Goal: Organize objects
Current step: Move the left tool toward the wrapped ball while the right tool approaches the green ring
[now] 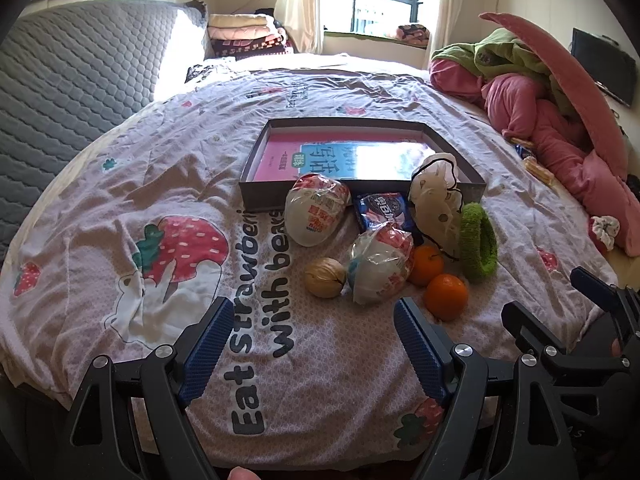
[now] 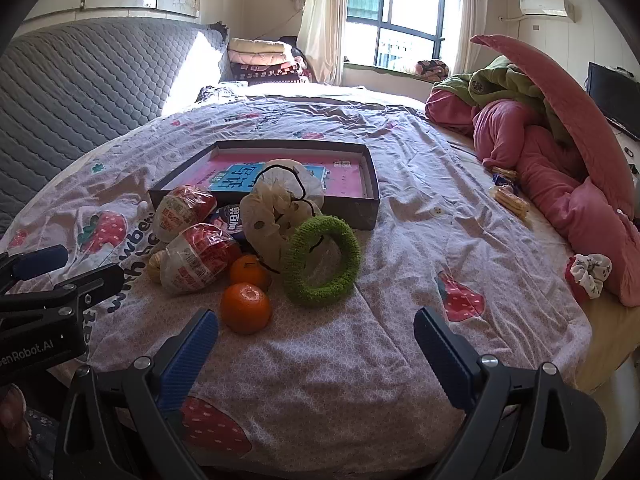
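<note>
A dark shallow box (image 1: 256, 196) (image 2: 372, 200) with a pink and blue book inside lies on the bed. In front of it lie two wrapped snack bowls (image 1: 316, 212) (image 1: 380, 268), a blue snack packet (image 1: 384, 210), a walnut (image 1: 325, 278), two oranges (image 1: 446, 296) (image 1: 427, 264), a cream scrunchie (image 1: 434, 200) and a green fuzzy ring (image 1: 478, 240) (image 2: 320, 266). My left gripper (image 1: 314, 316) is open and empty, just short of the walnut and near bowl. My right gripper (image 2: 316, 330) is open and empty, near the front orange (image 2: 246, 307) and the ring.
A strawberry-print sheet (image 1: 180, 248) covers the bed. A grey quilted headboard (image 1: 72, 76) is at left. Pink and green bedding (image 2: 560, 168) is piled at right, with a small scrunchie (image 2: 590, 272) and snack packets (image 2: 508, 196) beside it.
</note>
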Demonstrator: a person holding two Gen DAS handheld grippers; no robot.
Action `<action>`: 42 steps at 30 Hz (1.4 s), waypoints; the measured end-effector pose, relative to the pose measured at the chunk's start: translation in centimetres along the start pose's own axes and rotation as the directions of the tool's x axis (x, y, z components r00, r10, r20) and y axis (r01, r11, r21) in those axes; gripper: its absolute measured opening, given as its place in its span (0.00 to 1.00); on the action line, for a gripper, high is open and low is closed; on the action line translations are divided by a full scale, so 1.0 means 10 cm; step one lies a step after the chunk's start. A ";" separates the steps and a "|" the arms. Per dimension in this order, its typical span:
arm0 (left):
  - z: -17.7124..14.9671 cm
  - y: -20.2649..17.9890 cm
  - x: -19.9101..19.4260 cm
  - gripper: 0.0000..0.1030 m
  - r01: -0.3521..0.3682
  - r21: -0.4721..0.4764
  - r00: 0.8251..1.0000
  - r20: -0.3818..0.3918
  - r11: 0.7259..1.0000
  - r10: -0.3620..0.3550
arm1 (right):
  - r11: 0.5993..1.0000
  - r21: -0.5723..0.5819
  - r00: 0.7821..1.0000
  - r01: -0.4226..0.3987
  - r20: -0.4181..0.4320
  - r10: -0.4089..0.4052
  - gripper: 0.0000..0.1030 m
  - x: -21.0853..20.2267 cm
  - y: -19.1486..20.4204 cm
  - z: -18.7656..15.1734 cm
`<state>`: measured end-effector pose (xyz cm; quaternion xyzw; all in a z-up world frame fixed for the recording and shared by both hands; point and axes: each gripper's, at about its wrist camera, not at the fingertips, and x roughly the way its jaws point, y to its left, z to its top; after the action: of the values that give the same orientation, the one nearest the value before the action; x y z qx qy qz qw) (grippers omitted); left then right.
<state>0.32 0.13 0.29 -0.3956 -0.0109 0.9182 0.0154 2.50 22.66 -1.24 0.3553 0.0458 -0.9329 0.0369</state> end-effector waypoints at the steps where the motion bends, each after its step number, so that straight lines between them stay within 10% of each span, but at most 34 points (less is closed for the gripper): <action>1: 0.00 0.00 0.02 0.81 0.000 0.000 1.000 -0.003 1.000 0.000 | 1.000 0.002 1.000 -0.002 -0.004 0.002 0.96 0.01 -0.01 0.00; 42: 0.32 -0.26 0.66 0.80 0.114 0.106 0.993 -0.042 0.988 -0.110 | 0.998 0.064 0.992 -0.001 -0.124 0.009 0.95 0.65 -0.48 0.19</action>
<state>-6.50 2.95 -2.21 -0.4095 0.0170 0.9078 0.0888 -4.03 27.00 -3.88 0.4137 0.0174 -0.9099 0.0251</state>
